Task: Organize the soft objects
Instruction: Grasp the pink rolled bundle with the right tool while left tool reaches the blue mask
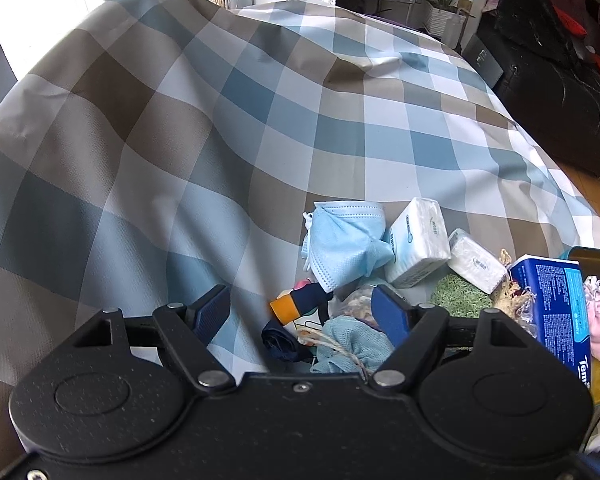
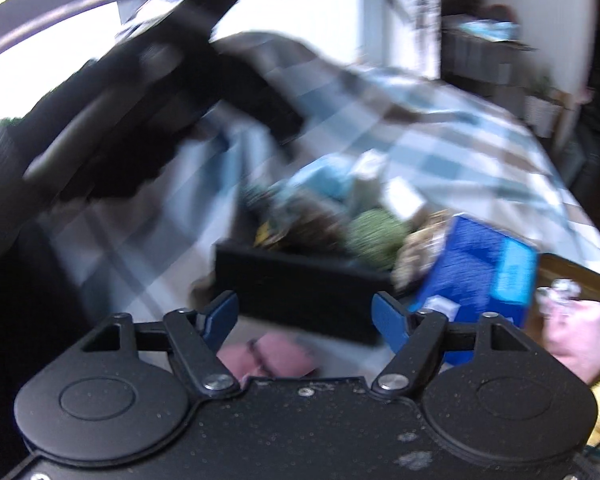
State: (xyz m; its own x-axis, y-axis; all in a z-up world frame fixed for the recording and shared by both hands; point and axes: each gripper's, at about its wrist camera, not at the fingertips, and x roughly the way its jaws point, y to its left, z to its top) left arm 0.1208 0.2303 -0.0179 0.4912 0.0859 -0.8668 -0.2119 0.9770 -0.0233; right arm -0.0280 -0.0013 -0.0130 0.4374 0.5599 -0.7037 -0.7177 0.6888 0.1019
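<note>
Lower right of the left wrist frame: soft objects heaped on the checked bedcover [image 1: 220, 128], blue face mask [image 1: 344, 240] and tissue packs [image 1: 418, 240] ready for sorting. Left gripper [image 1: 300, 312] hovers over them, jaws apart, empty. Right gripper [image 2: 304, 320] view blurred, jaws apart, nothing between them, blue box [image 2: 484, 268] just beyond.

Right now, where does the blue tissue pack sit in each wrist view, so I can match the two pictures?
Left wrist view: the blue tissue pack stands at the far right edge, right of the green scrubby pad.
Right wrist view: blurred, it sits right of centre, just past the right gripper's open jaws.
Shared landmark: the checked bedspread behind the pile.
</note>
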